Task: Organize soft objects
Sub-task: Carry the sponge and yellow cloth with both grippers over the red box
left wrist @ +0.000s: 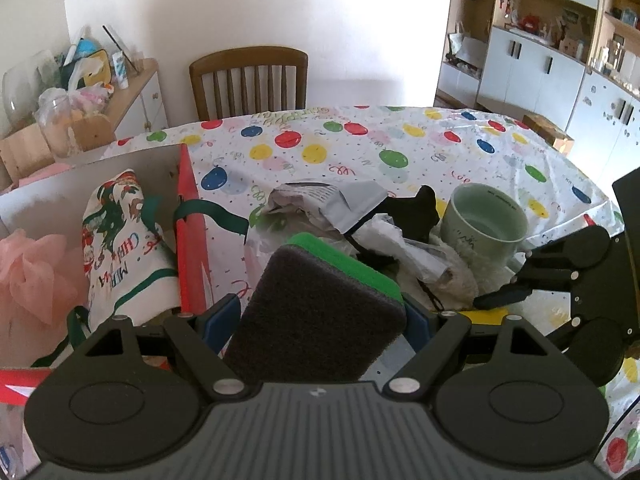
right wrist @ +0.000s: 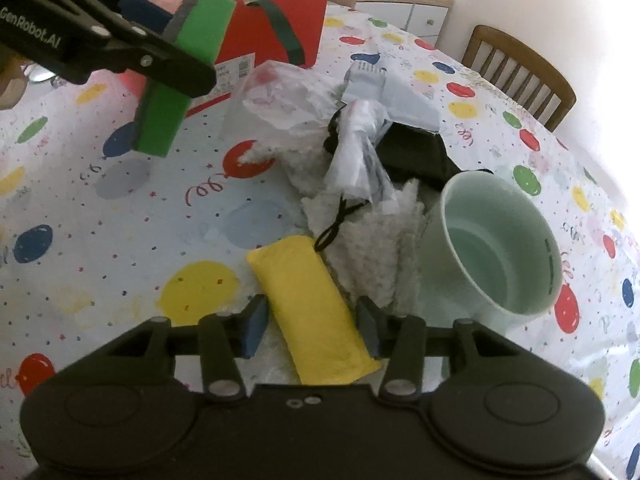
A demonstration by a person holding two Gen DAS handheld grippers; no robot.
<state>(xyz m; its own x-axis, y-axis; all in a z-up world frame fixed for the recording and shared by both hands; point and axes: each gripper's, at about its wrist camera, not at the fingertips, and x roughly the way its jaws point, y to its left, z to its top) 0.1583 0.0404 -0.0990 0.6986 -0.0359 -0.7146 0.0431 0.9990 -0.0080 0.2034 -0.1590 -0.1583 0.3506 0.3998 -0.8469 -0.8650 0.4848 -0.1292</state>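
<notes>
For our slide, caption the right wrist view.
Right gripper straddles a yellow sponge beside a pale green mug; left gripper lifts a green-and-grey sponge.

Sponge (left wrist: 320,312) in left tool (left wrist: 320,320)

left hand-held gripper (left wrist: 320,320): clamped, raised | right hand-held gripper (right wrist: 312,322): spread, low

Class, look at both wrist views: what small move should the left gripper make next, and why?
Probably carry the sponge leftward over the red box and release it. The left gripper is shut on the sponge and holds it above the table, and the box already contains a printed cloth and a pink puff, so it seems to be the collecting place.
</notes>
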